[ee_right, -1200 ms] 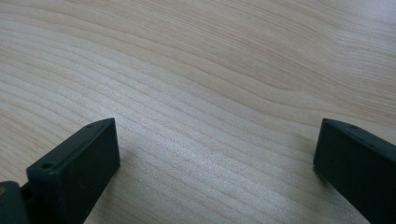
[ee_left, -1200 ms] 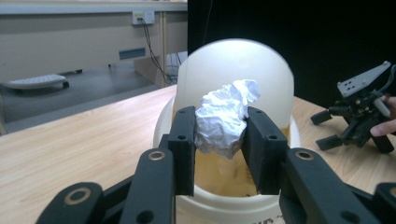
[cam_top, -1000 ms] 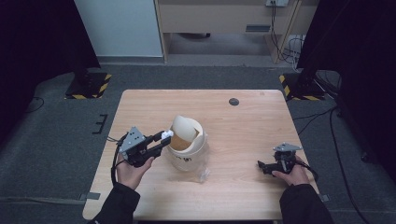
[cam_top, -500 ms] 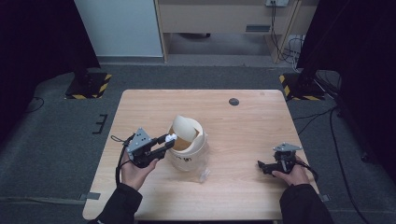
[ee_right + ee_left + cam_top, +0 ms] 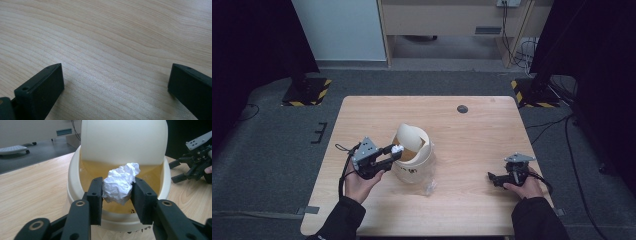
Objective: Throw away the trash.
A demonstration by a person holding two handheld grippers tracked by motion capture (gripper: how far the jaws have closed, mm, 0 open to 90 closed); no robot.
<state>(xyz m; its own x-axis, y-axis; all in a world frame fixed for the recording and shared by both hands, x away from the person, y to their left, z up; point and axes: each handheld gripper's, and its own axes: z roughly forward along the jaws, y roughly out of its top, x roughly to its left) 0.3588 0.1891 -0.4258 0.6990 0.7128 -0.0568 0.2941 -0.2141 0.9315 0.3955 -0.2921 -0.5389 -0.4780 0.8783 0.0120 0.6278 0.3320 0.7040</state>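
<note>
Since earlier, left claw (image 5: 117,195) has carried the crumpled tissue (image 5: 120,183), clenched, over the bin (image 5: 413,156); right claw (image 5: 115,92) gapes, released, on the table (image 5: 472,130).

floor: grey carpet (image 5: 272,150) | table: light wood (image 5: 482,135) | rear: wooden cabinet (image 5: 447,17)

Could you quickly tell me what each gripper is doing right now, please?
Left gripper: closed on a crumpled paper ball, held over the bin.
Right gripper: open, holding nothing, over the table.
</note>
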